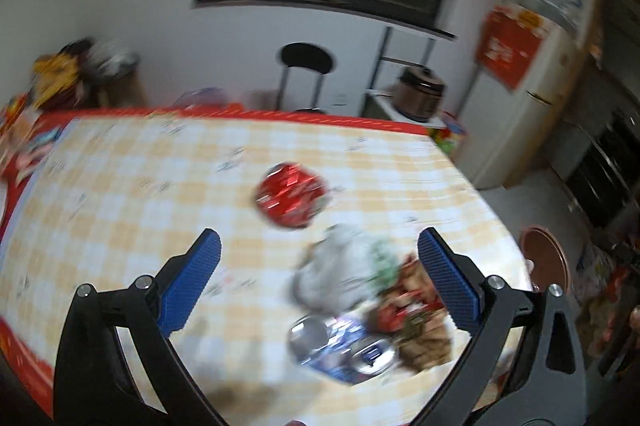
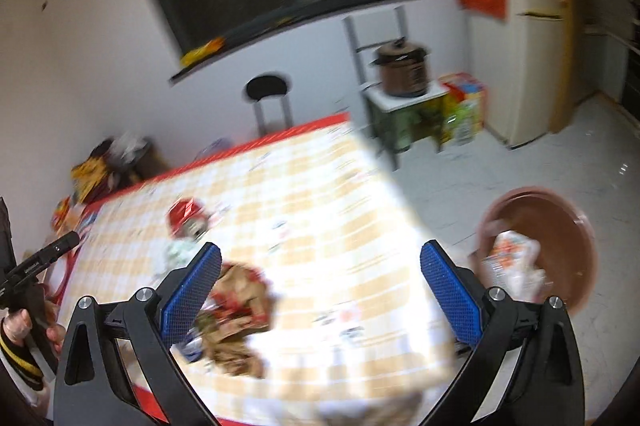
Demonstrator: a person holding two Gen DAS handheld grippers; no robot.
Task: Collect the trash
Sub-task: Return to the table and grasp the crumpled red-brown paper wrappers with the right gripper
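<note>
Trash lies on the checked tablecloth (image 1: 120,186). A crumpled red wrapper (image 1: 290,200) sits mid-table. Nearer lie a grey-white crumpled wrapper (image 1: 336,272), a silver-blue foil pack (image 1: 340,346) and a brown-red wrapper (image 1: 416,318). My left gripper (image 1: 318,258) hovers open above this pile, nothing between its blue pads. My right gripper (image 2: 320,270) is open over the table's near right part; the brown-red wrapper (image 2: 236,310) lies by its left finger and the red wrapper (image 2: 186,220) farther back. A brown round bin (image 2: 540,246) on the floor holds a white-orange package (image 2: 510,264).
A black stool (image 1: 306,74) stands behind the table. A brown cooker (image 2: 402,68) rests on a small stand, with a white fridge (image 2: 528,26) to the right. More clutter lies at the table's far left (image 1: 56,78). A hand holding the other gripper's handle (image 2: 28,322) shows at left.
</note>
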